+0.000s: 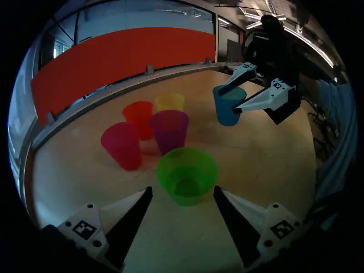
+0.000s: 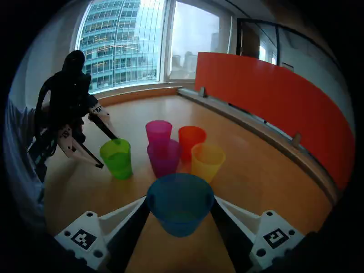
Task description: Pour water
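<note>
Our right gripper (image 2: 180, 200) has its fingers clamped on the sides of the blue cup (image 2: 180, 205), which it holds upright off to one side of the cluster. Our left gripper (image 1: 182, 189) has its fingers spread to either side of the green cup (image 1: 186, 175) standing on the surface (image 1: 268, 154). We cannot tell whether they press on it yet. As we judge it, the step in hand is bringing the blue cup over the green one. To do that well, we should steady the green cup first, keep the blue cup level while it travels, and tip it slowly with its lip just above the green rim. The pink cup (image 1: 122, 146), purple cup (image 1: 169, 129), red cup (image 1: 139, 118) and yellow cup (image 1: 169, 102) stand tightly grouped just beside the green one, so we should approach from the bare side. The raised rail (image 1: 150, 78) lies well apart.
</note>
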The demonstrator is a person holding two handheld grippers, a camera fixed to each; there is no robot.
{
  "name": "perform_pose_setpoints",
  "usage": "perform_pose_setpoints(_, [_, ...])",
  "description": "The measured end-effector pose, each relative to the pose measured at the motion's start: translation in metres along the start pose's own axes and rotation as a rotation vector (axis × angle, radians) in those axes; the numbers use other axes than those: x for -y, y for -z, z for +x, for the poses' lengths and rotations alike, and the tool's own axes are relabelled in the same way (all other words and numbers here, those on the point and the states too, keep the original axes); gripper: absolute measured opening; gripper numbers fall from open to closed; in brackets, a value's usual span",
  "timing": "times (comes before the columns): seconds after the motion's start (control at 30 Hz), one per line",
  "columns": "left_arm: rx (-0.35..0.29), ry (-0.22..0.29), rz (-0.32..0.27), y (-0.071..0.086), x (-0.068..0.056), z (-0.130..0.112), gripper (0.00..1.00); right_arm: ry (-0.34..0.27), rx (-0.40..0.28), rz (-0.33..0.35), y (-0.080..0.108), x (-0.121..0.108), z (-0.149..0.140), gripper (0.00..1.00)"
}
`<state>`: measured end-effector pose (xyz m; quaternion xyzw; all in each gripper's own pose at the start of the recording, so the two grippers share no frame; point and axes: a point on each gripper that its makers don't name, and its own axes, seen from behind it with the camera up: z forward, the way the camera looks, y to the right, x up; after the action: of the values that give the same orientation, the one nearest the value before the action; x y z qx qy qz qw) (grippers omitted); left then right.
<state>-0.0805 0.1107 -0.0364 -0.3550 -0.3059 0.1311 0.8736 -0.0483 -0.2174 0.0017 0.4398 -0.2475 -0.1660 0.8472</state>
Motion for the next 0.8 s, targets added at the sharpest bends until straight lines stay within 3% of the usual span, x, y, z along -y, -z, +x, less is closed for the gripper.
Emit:
perform_pose_setpoints(0.3, [-0.006,0.029,-0.002,0.01,-0.007,-0.003,1.0,-0.015,0.034,0.007,-0.007,0.006,-0.023,0.92])
perform_pose_setpoints(0.8, [-0.008,0.02,0.007,0.018,-0.012,-0.005,1.0,-0.034,0.056,0.008,-0.008,0.007,-0.04,0.92])
